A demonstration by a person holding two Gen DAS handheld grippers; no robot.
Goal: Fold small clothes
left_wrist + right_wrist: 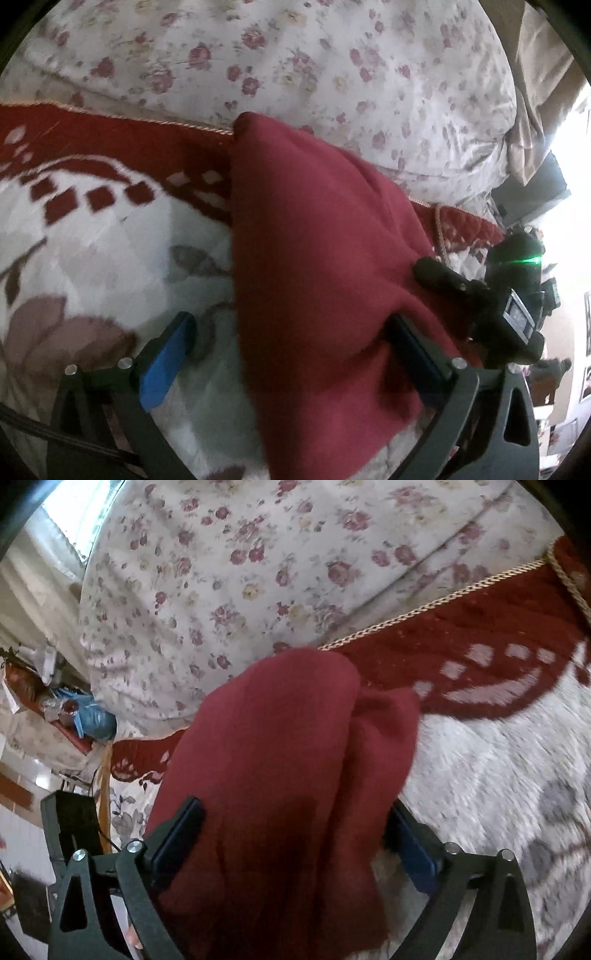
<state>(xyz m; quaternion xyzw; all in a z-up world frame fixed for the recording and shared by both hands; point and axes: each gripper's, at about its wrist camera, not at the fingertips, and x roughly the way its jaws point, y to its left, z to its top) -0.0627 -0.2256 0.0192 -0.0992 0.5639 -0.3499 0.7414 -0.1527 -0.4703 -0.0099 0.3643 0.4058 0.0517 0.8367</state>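
A dark red garment lies bunched on a red and white blanket. In the left wrist view my left gripper is open, its fingers wide apart; the garment's edge drapes over the right finger, the left finger is over bare blanket. My right gripper shows at the right, touching the garment's far side. In the right wrist view the garment fills the space between my right gripper's spread fingers. The jaws stand wide, not closed on the cloth.
A floral white duvet is heaped behind the blanket, also in the right wrist view. A gold cord trim edges the blanket. Clutter and a blue bag sit beyond the bed's left edge.
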